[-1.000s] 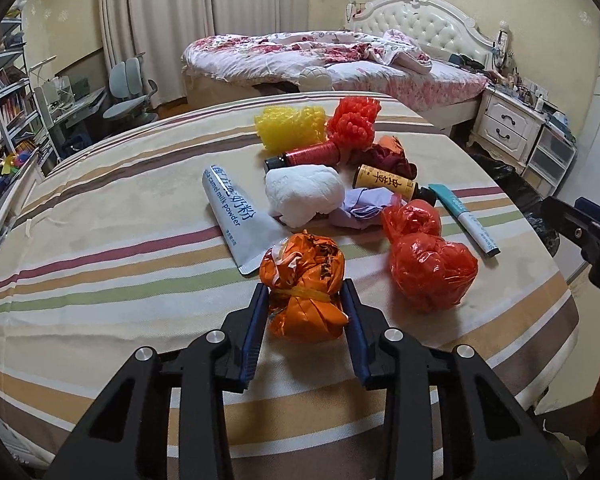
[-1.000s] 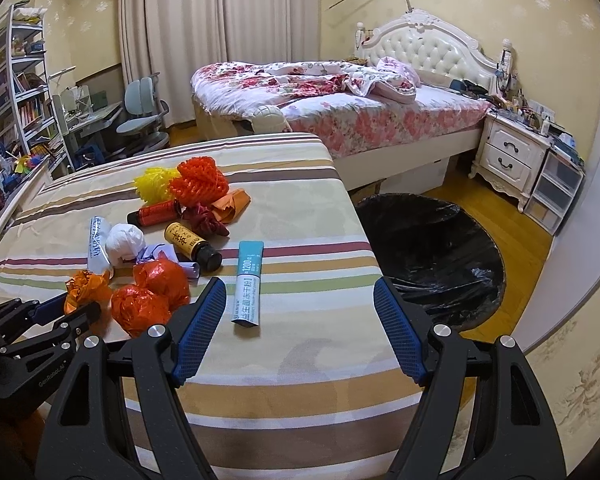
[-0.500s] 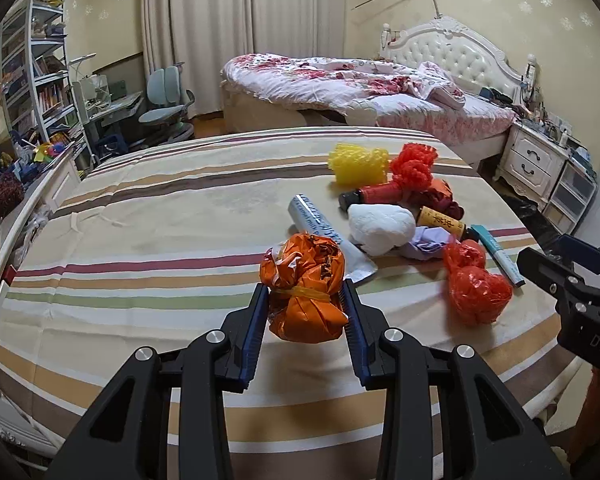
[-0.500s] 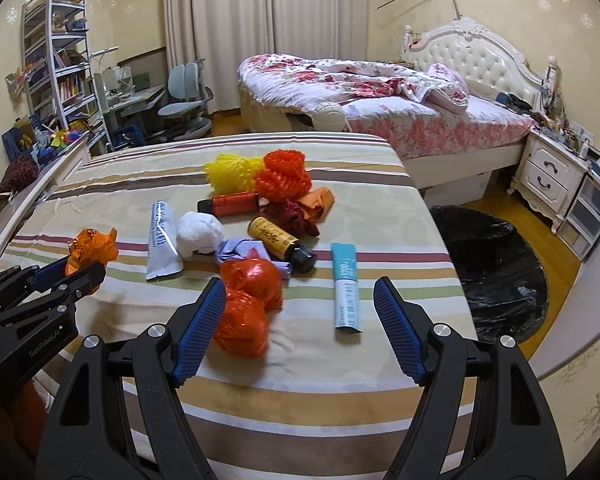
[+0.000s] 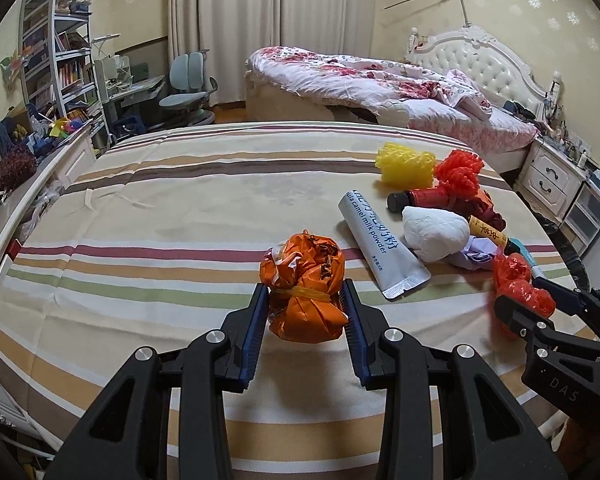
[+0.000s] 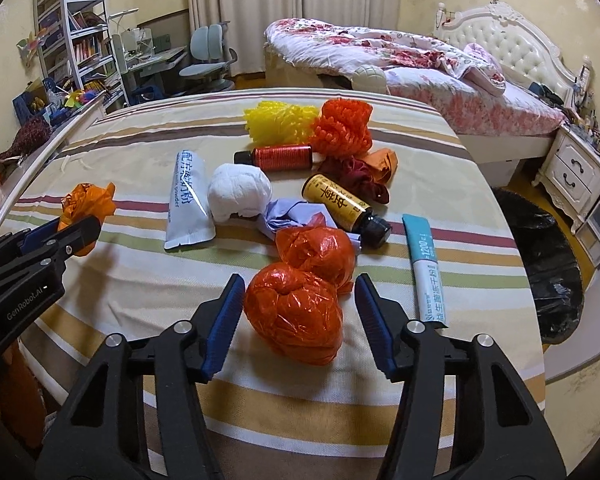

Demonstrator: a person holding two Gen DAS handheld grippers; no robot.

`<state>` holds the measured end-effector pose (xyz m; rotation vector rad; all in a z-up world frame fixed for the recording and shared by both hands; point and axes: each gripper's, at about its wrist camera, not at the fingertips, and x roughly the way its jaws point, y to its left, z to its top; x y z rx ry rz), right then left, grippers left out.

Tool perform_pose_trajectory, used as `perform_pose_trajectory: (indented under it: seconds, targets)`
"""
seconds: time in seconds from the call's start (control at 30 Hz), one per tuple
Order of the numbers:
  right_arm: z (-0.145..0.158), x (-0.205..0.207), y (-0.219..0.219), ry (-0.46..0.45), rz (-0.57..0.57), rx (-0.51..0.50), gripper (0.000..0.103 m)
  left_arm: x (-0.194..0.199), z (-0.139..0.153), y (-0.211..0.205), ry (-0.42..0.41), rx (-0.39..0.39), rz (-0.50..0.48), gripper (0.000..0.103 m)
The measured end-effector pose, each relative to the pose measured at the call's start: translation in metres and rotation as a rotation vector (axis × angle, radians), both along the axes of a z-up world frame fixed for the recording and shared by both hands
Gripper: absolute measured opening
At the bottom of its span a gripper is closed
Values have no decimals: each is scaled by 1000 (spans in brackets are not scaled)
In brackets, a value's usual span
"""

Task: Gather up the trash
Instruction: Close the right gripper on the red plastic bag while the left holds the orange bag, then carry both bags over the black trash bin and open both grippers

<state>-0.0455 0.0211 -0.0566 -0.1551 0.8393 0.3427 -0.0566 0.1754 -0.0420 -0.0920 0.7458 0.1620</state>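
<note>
My left gripper (image 5: pixel 303 292) is shut on a crumpled orange plastic bag (image 5: pixel 304 264) tied with a yellow band, held just above the striped tablecloth (image 5: pixel 160 240). In the right wrist view that gripper (image 6: pixel 74 230) and its orange bag (image 6: pixel 86 202) sit at the far left. My right gripper (image 6: pixel 300 284) straddles the nearer of two red plastic bags (image 6: pixel 294 312). Its jaws are closing: the left pad is at the bag's side and a small gap shows at the right pad. The second red bag (image 6: pixel 320 250) lies just behind.
Behind the red bags lie a silver sachet (image 6: pixel 188 204), a white wad (image 6: pixel 240 192), a yellow bottle (image 6: pixel 340 204), a red bottle (image 6: pixel 284 157), yellow and orange mesh, and a blue-white tube (image 6: pixel 426 272). A black-lined bin (image 6: pixel 544 264) stands on the floor beyond the table's right edge.
My right gripper swung left and down from the tube to the red bags and narrowed its jaws around the near one. My left gripper carried the orange bag left, away from the pile.
</note>
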Motion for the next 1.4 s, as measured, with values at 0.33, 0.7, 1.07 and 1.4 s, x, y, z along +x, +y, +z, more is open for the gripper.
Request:
perform_pose_trajectory:
  seconds: [0.33, 0.7, 1.07, 1.4]
  targets:
    - [12, -8, -15, -55, -12, 29, 37, 3, 5, -13, -16, -16, -38, 37]
    - [63, 6, -91, -224, -158, 63, 38, 31, 43, -74, -128, -18, -168, 37]
    - [63, 57, -187, -263, -343, 46, 38, 90, 56, -167, -171, -28, -332, 37]
    - [37, 89, -231, -224, -410, 37, 38, 134, 39, -232, -125, -6, -417, 37]
